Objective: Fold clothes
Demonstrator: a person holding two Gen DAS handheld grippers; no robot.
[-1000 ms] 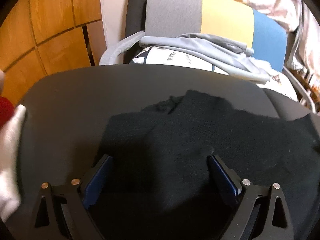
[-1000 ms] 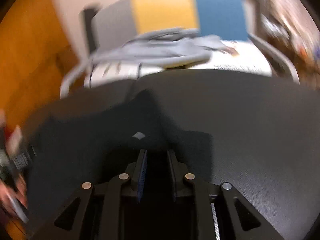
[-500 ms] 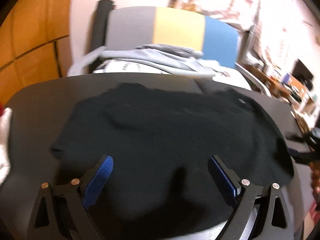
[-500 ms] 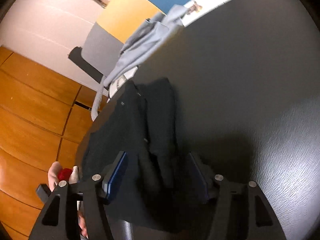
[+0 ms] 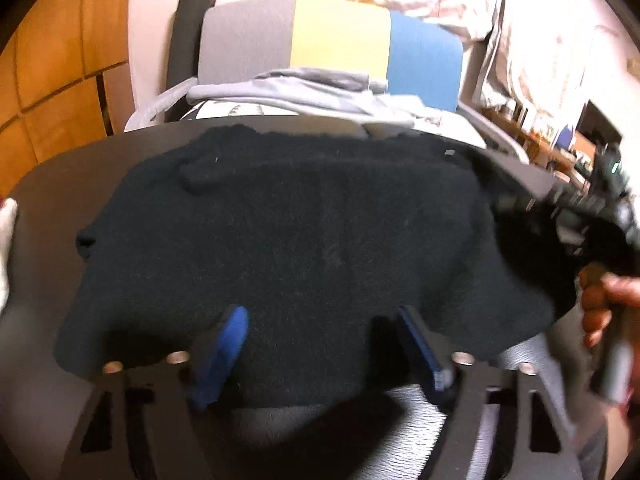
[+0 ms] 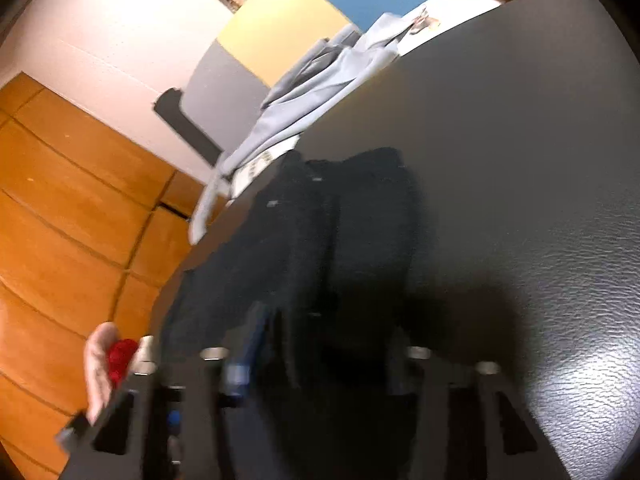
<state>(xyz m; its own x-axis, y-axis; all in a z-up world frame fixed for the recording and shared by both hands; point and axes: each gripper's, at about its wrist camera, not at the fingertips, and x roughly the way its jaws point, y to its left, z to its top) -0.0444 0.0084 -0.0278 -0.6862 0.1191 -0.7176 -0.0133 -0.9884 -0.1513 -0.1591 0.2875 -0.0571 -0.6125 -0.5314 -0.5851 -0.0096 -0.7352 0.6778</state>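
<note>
Both tongs hang with their blue-padded jaws spread and nothing between them: the left gripper [image 5: 320, 344] over the near edge of the one black garment [image 5: 304, 236], the right gripper [image 6: 320, 356] blurred above that garment's [image 6: 320, 240] right end. This fuzzy knit lies spread across a dark, round-edged table [image 5: 52, 184] with a pebbled surface [image 6: 540, 200]. One small pale tag [image 5: 449, 153] shows near its far right edge. Beyond the table stands one chair [image 5: 340, 36] with a grey, yellow and blue back, heaped with light grey clothes [image 5: 304, 92]. A white cloth [image 5: 6, 248] is cut off at the left. Orange wood panels [image 6: 60, 220] fill the far left. One hand [image 5: 600, 304] at the right is smeared by motion.
</note>
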